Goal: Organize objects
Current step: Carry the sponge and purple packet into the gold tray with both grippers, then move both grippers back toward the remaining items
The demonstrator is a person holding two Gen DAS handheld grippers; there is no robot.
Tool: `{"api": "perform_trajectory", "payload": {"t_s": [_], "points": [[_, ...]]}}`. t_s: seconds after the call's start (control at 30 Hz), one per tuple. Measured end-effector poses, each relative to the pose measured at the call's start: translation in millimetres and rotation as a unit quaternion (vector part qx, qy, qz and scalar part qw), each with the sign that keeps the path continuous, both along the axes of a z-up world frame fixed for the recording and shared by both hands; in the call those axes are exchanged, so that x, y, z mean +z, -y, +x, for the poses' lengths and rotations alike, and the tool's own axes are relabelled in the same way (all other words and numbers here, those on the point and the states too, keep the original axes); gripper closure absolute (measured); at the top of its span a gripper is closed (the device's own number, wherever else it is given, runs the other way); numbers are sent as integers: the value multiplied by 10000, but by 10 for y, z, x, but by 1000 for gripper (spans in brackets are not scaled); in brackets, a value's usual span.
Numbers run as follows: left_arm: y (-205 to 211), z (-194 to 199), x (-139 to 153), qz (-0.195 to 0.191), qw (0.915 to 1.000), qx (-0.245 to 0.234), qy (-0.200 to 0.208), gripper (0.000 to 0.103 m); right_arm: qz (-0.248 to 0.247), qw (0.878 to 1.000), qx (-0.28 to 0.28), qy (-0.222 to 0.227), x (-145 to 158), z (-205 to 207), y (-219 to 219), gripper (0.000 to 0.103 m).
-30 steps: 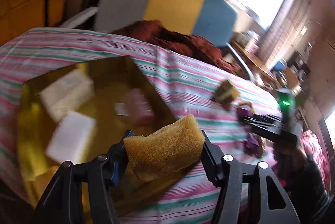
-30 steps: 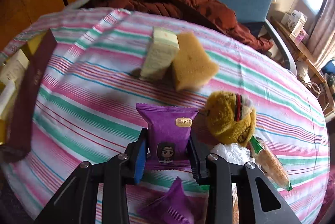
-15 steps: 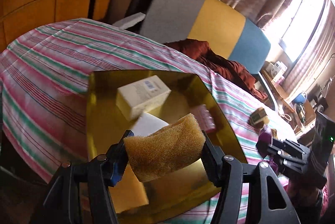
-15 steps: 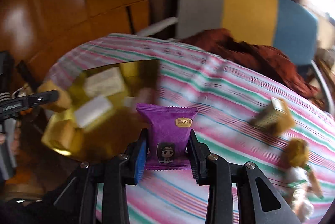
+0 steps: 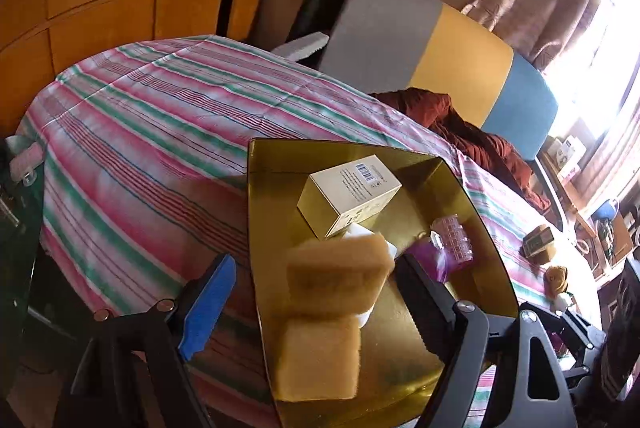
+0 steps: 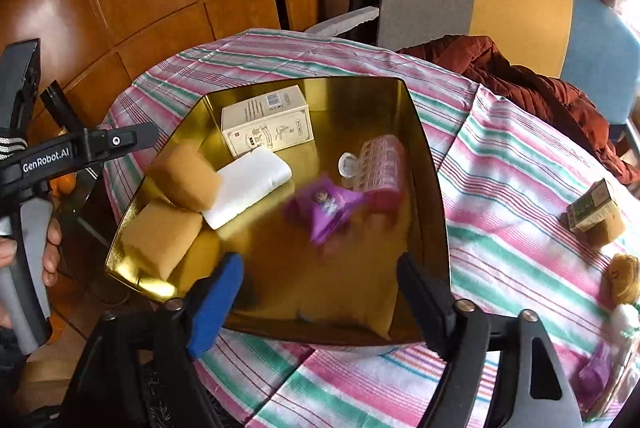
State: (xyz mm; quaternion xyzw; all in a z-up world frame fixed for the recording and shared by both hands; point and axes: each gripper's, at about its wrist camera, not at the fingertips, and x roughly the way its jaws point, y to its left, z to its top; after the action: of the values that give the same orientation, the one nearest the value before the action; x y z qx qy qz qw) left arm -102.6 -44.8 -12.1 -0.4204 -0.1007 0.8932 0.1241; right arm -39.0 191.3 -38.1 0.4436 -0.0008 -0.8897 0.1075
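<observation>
Both grippers hang over the gold tray (image 6: 424,164) at the tabletop's left edge, used as the collecting bin. Left gripper (image 5: 316,292) released, jaws just opened: its sponge (image 5: 340,280), clamped a second ago, drops blurred onto another sponge. Right gripper (image 6: 320,292) likewise just opened, empty; purple packet (image 6: 324,206) falls mid-tray beside the pink roller (image 6: 380,168).
</observation>
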Motion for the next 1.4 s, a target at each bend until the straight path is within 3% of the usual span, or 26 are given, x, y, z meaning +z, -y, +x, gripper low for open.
{"api": "perform_trajectory", "payload": {"t_s": [0.17,0.3,0.63,1.07,1.4], "points": [[-80,162,89,-143,9997,-70,-194,19,13,9999,-143,-94,-5,105,-6,6],[-218,276,148,-368,9985,-180,-361,19,123,9992,-260,-268,19,191,13,0],[-604,526,178,-834,9932,-552,-597,19,413,9944,-612,-750,144,355,-34,0],[-939,789,192,-1384,9820,-911,-911,19,601,9865,-1250,-869,190,418,-352,0],[-1153,862,172,-1554,9759,-1235,-901,19,884,9807,-1519,-854,255,431,-778,0]]}}
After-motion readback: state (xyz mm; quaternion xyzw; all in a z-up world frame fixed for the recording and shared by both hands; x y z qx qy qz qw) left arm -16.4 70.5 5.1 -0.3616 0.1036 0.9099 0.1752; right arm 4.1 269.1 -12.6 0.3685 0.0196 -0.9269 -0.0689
